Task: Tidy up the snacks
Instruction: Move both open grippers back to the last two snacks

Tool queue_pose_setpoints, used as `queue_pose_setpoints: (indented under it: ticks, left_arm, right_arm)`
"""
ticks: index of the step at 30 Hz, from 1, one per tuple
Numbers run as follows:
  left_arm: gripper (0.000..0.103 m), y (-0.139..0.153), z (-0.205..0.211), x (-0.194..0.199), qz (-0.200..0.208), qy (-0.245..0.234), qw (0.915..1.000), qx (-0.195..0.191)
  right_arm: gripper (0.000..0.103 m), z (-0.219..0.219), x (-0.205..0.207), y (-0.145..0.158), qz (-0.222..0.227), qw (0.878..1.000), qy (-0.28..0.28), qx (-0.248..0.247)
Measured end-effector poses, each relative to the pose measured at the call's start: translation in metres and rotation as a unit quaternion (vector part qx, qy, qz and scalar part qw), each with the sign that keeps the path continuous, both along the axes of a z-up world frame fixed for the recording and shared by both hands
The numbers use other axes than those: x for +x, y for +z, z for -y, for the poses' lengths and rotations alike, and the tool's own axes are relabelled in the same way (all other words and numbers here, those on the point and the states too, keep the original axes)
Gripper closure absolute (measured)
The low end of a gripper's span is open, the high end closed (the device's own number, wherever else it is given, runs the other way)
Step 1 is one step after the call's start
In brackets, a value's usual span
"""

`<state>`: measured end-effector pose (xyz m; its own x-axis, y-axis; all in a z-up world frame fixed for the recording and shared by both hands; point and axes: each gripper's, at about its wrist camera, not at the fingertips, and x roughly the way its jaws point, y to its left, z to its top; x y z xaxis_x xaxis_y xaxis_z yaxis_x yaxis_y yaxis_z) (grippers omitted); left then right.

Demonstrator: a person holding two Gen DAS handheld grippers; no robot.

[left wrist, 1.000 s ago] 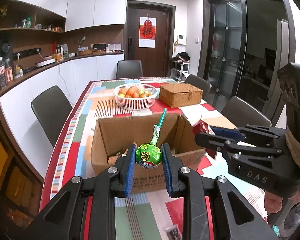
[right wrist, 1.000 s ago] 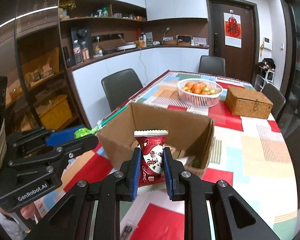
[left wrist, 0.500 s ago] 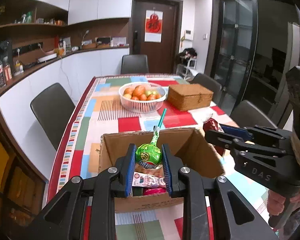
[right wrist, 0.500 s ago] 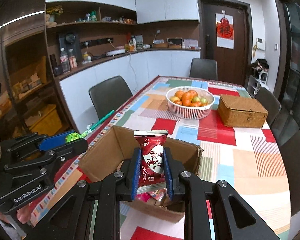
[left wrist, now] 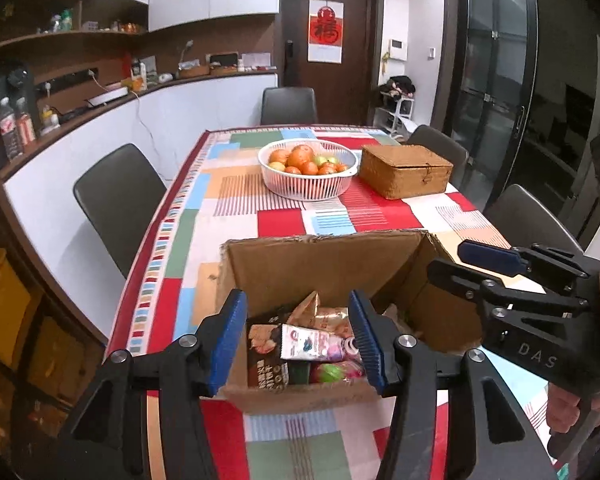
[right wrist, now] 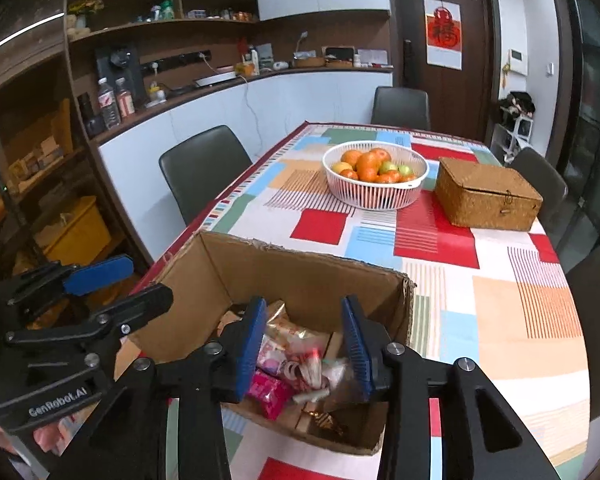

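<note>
Left wrist view: left gripper (left wrist: 298, 338), jaws just opened and empty, over box (left wrist: 324, 256) near the table's (left wrist: 236, 208) near edge; green lollipop (left wrist: 329, 372) lies in the box below, among snacks (left wrist: 300, 340).
Right wrist view: right gripper (right wrist: 305, 346), jaws just opened and empty, above the same box; packets heaped beneath.

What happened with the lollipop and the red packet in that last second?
Both were let go. The left hand-held gripper and right hand-held gripper moved over the cardboard box, their jaws have just been opening, and nothing is between them now. Fruit basket and wicker box stayed put.
</note>
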<state>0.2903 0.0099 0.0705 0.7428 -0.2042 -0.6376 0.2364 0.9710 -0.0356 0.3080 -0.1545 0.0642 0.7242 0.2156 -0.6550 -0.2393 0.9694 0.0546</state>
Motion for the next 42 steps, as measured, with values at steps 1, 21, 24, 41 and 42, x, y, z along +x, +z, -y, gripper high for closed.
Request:
queue_pose_setpoints:
  ticks: [1, 21, 24, 41, 42]
  left_arm:
    - [0.051, 0.000, -0.002, -0.006, 0.004, 0.004, 1.0000, 0.002]
    - [0.040, -0.026, -0.037, -0.117, -0.003, 0.016, 0.9993, 0.035]
    - [0.040, -0.038, -0.041, -0.130, -0.018, 0.020, 0.9986, 0.045]
    - [0.038, -0.113, -0.051, -0.165, -0.131, 0.036, 0.9902, 0.032]
    - [0.038, -0.118, -0.051, -0.165, -0.140, 0.035, 0.9890, 0.031]
  right_arm:
    - [0.063, -0.001, -0.006, 0.000, 0.005, 1.000, 0.000, -0.002]
    - [0.060, -0.036, -0.101, -0.037, -0.026, 0.998, 0.062, 0.015]
    - [0.060, -0.040, -0.111, -0.048, -0.044, 0.997, 0.069, 0.012]
    - [0.060, -0.044, -0.140, -0.113, -0.141, 0.986, 0.090, -0.029]
    - [0.060, -0.045, -0.141, -0.117, -0.147, 0.984, 0.090, -0.034]
